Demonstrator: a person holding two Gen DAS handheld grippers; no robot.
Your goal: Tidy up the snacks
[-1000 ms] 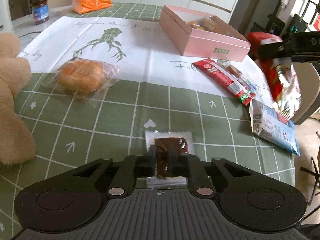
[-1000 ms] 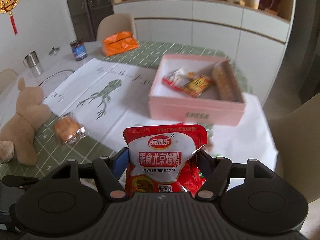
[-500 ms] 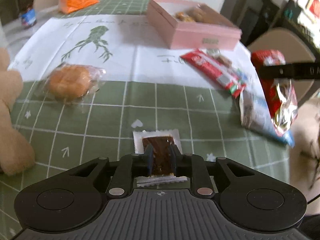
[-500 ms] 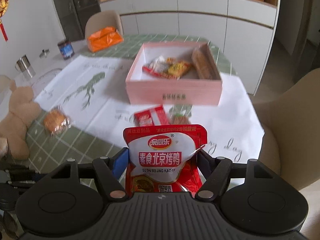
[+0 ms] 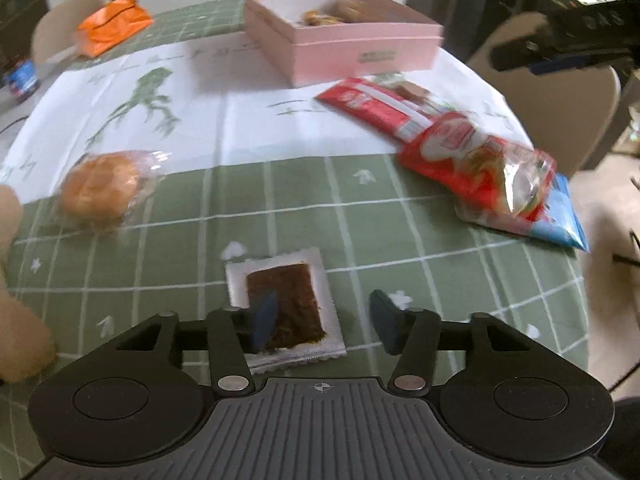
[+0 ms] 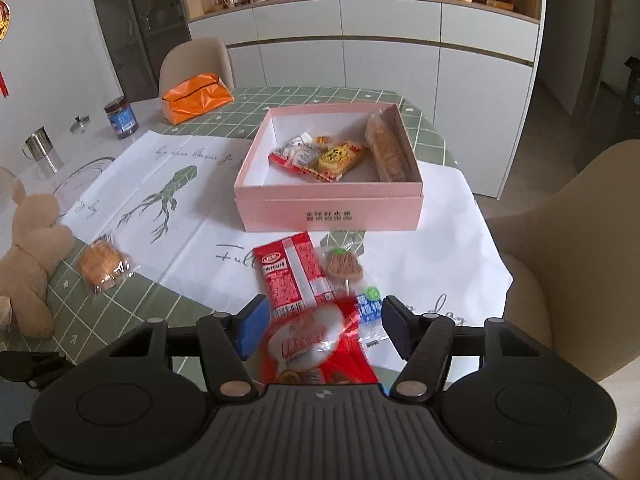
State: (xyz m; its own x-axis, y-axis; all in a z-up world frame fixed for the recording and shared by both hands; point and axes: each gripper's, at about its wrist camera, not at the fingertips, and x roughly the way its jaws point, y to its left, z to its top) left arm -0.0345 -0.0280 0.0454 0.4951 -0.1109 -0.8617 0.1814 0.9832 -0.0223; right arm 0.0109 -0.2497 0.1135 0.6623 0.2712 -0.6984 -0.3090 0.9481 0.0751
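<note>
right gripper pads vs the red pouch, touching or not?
Apart. In the right wrist view the right gripper shows bare gaps on both sides of the red pouch, which is blurred below the fingers; its jaws are closing.

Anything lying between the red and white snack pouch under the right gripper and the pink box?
Yes. The long red wafer pack and a lollipop lie on the white paper between the pouch and the pink box. Its near wall also faces the pouch; the top is open.

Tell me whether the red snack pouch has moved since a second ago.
Yes. The red snack pouch has dropped from upright between the right gripper's pads toward the table, short of the pink box.
</note>
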